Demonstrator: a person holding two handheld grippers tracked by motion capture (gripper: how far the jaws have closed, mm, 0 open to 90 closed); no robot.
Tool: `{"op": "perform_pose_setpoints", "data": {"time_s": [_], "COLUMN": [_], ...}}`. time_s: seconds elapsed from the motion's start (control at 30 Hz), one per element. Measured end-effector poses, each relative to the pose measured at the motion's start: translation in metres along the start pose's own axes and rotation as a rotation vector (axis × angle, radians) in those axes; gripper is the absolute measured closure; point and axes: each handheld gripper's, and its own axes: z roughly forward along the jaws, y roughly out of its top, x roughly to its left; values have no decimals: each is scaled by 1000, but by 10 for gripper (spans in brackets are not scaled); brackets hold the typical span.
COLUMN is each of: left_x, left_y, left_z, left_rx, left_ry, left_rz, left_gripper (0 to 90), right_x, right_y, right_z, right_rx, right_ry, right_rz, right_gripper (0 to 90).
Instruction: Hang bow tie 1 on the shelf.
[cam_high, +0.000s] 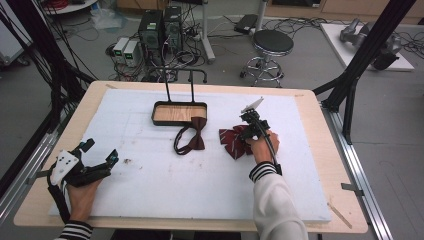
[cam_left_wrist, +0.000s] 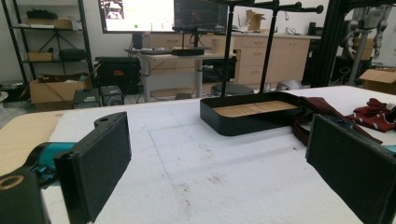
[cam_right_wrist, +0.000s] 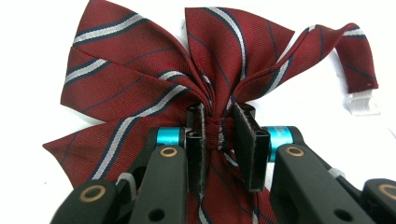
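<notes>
A dark red striped bow tie (cam_high: 232, 141) lies right of centre on the white foam mat (cam_high: 150, 175). My right gripper (cam_high: 248, 131) points down onto it. In the right gripper view the jaws are closed on the knot of the striped bow tie (cam_right_wrist: 140, 79), with the right gripper (cam_right_wrist: 219, 135) pinching the centre band. A plain maroon bow tie (cam_high: 193, 136) with its strap lies beside the black tray stand (cam_high: 179, 113). My left gripper (cam_high: 99, 155) rests low at the mat's left, jaws wide apart, holding nothing. The left gripper view looks past its pads (cam_left_wrist: 100, 158) to the black tray stand (cam_left_wrist: 252, 114).
The tray stand has a wooden floor and two upright black posts (cam_high: 167, 85). The mat sits on a wooden table (cam_high: 310, 105) with metal rails along both sides. A stool (cam_high: 272, 45) and computers stand on the floor behind.
</notes>
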Motion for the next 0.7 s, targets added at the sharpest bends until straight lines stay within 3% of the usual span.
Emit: {"op": "perform_pose_setpoints", "data": {"time_s": [0.4,0.7], "left_x": [0,0], "left_y": [0,0], "left_z": [0,0], "left_rx": [-1,-1], "left_ry": [-1,-1], "left_rz": [1,1], "left_gripper": [71,71], "right_x": [4,5], "right_y": [1,1], "right_z": [-5,-16], "right_rx": [-39,-128], "right_ry": [-1,9], "right_rz": [-33,-57], "right_gripper": [759,759]}}
